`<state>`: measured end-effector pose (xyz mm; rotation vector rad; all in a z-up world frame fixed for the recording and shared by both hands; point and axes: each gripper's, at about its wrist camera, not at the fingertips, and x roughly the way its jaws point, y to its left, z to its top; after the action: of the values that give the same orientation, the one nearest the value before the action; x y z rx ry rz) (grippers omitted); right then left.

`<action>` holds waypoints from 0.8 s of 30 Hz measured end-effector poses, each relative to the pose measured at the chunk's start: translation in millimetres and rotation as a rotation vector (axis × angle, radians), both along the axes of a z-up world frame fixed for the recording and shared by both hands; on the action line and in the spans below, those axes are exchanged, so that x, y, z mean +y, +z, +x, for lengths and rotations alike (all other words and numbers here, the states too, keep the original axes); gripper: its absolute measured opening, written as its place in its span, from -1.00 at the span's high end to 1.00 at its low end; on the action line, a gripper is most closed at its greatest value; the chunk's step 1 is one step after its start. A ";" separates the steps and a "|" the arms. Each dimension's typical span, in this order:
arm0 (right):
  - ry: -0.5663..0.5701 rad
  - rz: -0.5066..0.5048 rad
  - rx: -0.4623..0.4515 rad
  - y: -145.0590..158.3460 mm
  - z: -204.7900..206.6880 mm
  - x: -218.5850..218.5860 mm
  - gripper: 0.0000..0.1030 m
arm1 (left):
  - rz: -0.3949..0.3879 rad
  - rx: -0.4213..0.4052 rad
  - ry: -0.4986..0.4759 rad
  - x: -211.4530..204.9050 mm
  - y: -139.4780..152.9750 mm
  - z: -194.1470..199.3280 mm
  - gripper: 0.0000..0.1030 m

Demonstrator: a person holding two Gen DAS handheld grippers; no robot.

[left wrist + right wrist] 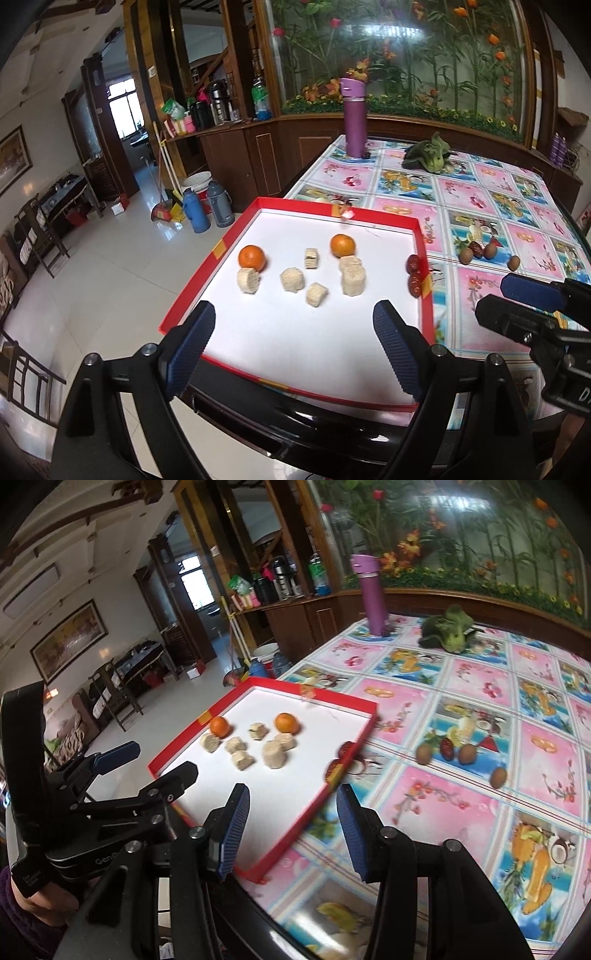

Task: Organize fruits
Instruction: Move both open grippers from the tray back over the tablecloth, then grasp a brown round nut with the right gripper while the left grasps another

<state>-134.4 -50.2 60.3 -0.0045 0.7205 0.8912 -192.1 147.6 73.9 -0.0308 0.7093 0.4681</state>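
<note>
Two oranges (252, 257) and two dates (413, 275) are sitting in tray (236, 229); approx. four small fruits (467, 754) are waiting on desk (480, 686). Left claw (293, 345) and right claw (291, 829) are hovering released, both empty.

In the right wrist view the red dates (341, 757) at the tray's (258, 872) right wall are smeared by blur, partly hidden behind it. The right gripper (517, 306) is cut off at the left view's right edge, one finger hiding the other

Daylight is coming through a far window (123, 107); edges are bending and darkening, and the floor (110, 266) is shining.
</note>
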 end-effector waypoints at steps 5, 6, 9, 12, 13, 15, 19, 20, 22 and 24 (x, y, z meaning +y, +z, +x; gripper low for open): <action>-0.103 -0.017 0.011 -10.7 31.2 -40.8 0.06 | 0.001 0.027 -0.057 -20.2 -2.0 17.4 -0.70; -0.128 -0.026 0.018 -13.9 38.3 -49.4 0.06 | -0.004 0.036 -0.074 -24.4 -2.9 21.7 -0.70; -0.202 -0.054 0.050 -24.4 62.4 -79.1 0.06 | -0.031 0.071 -0.145 -39.8 -9.5 39.1 -0.71; -0.259 -0.089 0.060 -33.1 79.7 -100.8 0.06 | -0.059 0.106 -0.201 -53.4 -17.9 59.3 -0.71; -0.271 -0.093 0.068 -35.6 84.5 -105.6 0.06 | -0.070 0.117 -0.216 -57.4 -20.3 65.7 -0.71; -0.280 -0.089 0.089 -40.1 93.5 -112.0 0.06 | -0.091 0.133 -0.245 -65.0 -24.0 77.3 -0.71; -0.283 -0.119 0.075 -45.6 107.6 -104.2 0.06 | -0.100 0.154 -0.289 -76.4 -28.6 93.8 -0.71; -0.277 -0.127 0.077 -48.0 112.5 -99.2 0.06 | -0.103 0.158 -0.288 -76.4 -29.8 96.3 -0.71; -0.265 -0.152 0.083 -53.4 121.6 -88.9 0.06 | -0.113 0.169 -0.294 -74.9 -32.9 101.1 -0.71; -0.270 -0.166 0.091 -60.3 130.6 -82.1 0.07 | -0.116 0.180 -0.303 -75.3 -35.1 105.5 -0.71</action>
<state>-3.8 -132.4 0.0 -0.0139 0.8559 0.5754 -86.7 72.3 38.8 0.0108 0.9012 0.1394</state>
